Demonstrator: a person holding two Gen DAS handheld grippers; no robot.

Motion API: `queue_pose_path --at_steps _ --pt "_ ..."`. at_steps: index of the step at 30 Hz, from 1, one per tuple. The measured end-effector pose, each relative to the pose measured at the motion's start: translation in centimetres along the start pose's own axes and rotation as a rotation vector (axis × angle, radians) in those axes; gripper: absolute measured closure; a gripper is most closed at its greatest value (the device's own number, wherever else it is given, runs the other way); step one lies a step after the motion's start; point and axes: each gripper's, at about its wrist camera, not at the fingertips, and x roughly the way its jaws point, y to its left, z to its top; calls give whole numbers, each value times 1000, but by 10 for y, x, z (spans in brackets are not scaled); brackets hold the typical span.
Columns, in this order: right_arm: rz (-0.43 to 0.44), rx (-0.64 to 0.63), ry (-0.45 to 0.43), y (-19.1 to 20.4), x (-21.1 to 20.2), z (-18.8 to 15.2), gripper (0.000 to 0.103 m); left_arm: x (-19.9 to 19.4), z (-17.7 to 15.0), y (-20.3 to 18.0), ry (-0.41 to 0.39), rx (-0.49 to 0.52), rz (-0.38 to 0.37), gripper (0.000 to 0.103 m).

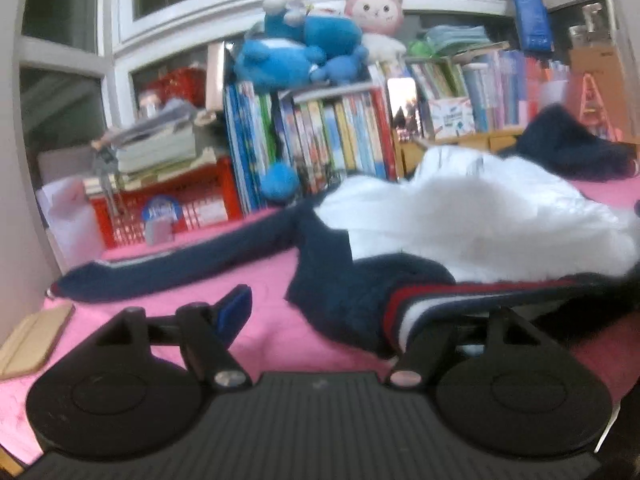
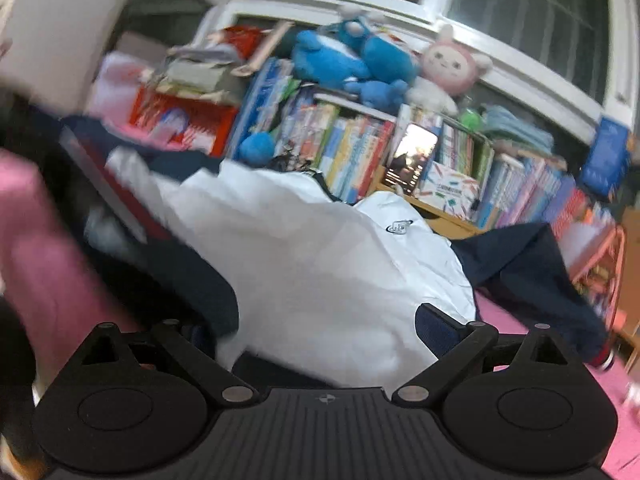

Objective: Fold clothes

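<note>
A white and navy jacket lies crumpled on a pink bed cover. Its navy sleeve stretches to the left, and its hem with red, white and navy stripes lies by the right finger of my left gripper. The left jaws stand wide apart, the blue-padded left finger over bare cover. In the right wrist view the jacket's white body with a small logo fills the space between the wide-apart jaws of my right gripper. Its left finger is hidden under cloth.
Shelves of books with blue and pink plush toys stand behind the bed. A red basket sits at the back left. A tan flat object lies at the left edge. Another navy garment lies at the right.
</note>
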Motion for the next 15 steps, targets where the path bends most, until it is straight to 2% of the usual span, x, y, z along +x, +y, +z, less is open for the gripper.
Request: queue_pose_path --at_steps 2,5,7,8,10,12,13,15 --pt "-75 -50 32 -6 -3 -5 10 -3 2 8 -12 22 72 36" --pt "-136 78 113 -46 -1 -15 11 1 2 36 17 -115 82 36" --pt "-197 158 155 -70 4 -23 10 2 0 49 38 -204 18 34" --pt "-196 206 160 -79 3 -25 11 0 0 49 42 -218 -8 34" --pt "-204 280 159 -94 -2 -25 15 -6 1 44 50 -195 -35 35" --pt "-231 284 118 -102 -20 -15 19 -23 6 44 39 -179 -75 36" --pt "-239 283 88 -106 -34 -9 19 -32 9 47 36 -177 -101 34" --pt "-232 273 63 -114 -56 -5 13 -36 5 51 80 -164 -149 27"
